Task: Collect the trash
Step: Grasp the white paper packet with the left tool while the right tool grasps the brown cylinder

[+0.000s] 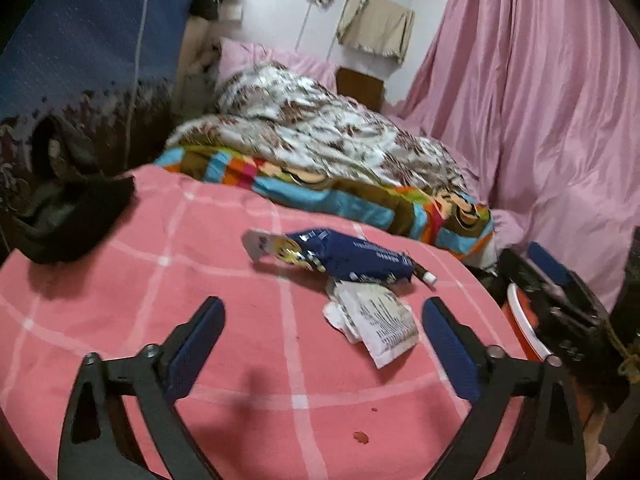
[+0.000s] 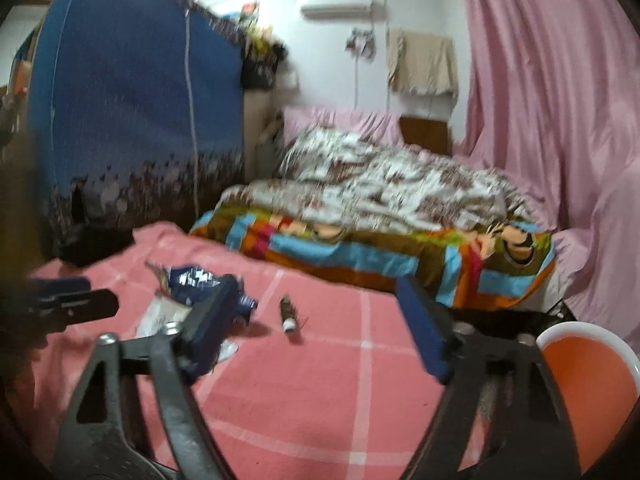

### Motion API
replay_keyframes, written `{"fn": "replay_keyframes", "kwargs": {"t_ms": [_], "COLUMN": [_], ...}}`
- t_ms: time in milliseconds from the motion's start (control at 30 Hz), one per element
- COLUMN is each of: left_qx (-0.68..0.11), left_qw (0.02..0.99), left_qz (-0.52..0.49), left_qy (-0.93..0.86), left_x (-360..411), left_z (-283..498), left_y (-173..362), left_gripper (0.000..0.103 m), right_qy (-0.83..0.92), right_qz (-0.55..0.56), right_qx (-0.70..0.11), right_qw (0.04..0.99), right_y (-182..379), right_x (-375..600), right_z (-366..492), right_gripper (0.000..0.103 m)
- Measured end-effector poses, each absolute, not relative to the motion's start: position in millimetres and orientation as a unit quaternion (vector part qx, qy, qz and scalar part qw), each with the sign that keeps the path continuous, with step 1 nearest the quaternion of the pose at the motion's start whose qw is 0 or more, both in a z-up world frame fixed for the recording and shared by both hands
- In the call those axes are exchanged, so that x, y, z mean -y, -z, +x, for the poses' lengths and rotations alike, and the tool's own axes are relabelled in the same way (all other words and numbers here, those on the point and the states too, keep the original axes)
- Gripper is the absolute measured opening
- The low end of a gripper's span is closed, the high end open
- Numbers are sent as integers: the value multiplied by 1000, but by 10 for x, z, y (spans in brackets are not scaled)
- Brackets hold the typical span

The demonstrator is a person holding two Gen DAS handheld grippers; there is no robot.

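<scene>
Bedspread (image 1: 120, 300) first — pink with white checks, a patchwork quilt (image 1: 340, 196) and pink curtain (image 1: 540, 100) beyond. Three bits of trash mid-bed: one blue wrapper (image 1: 360, 258), one white packet (image 1: 384, 320) touching its near edge, one small tube (image 2: 288, 314) just right. Left gripper (image 1: 320, 332) and right gripper (image 2: 316, 320) hover spread wide, empty — orange bin (image 2: 592, 392) at right.

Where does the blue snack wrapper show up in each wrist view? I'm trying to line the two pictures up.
Left wrist view: the blue snack wrapper lies centre frame on the pink checked blanket, just beyond the open left gripper.
Right wrist view: the wrapper sits left of centre, partly behind the open right gripper's left finger.
Shared landmark: the colourful patchwork quilt behind it.
</scene>
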State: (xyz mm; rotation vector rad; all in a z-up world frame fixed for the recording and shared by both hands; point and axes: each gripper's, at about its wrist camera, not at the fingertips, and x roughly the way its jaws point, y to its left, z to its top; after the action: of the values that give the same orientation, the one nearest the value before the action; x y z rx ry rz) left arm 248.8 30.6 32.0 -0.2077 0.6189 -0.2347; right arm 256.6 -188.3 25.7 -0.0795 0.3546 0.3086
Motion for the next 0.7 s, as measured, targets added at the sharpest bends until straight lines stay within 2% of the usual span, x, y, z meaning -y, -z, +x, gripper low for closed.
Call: {"fn": "replay_keyframes", "kwargs": {"t_ms": [67,167,300,367,600,667,700], "left_qx": [-315,-335,-368,-385,-409,-411,-413], "left_qw": [935,926,908,898,880,878,876], "left_qz": [-101,-100,-108,-121,-150,-153,-158], "left_qy": [126,143,166,174,189,192,192], "left_x": [-274,-218,-167,-166,-174,-172,-179], "left_z": [2531,2595,2688,2723,2752,2746,2744], "left_y": [-293,-265,-187,-150,-131,-140,-143], "left_gripper": [75,61,49,38,25,18,18], "right_qy": [-160,-172,-183,-192,-196,-204,-207], "right_qz": [-48,-52,-41,-38,-42,-39,-39], "right_qx": [-199,-237,-290,-311,-347,-360,-367], "right_qw": [966,955,938,930,916,910,906], "right_y": [-191,-101,15,63,103,130,149], "right_x": [1821,1759,1762,1749,1682,1662,1651], "right_z": [2635,2776,2995,3072,3313,3392,3415], "right_gripper": [77,68,58,55,51,43,39]}}
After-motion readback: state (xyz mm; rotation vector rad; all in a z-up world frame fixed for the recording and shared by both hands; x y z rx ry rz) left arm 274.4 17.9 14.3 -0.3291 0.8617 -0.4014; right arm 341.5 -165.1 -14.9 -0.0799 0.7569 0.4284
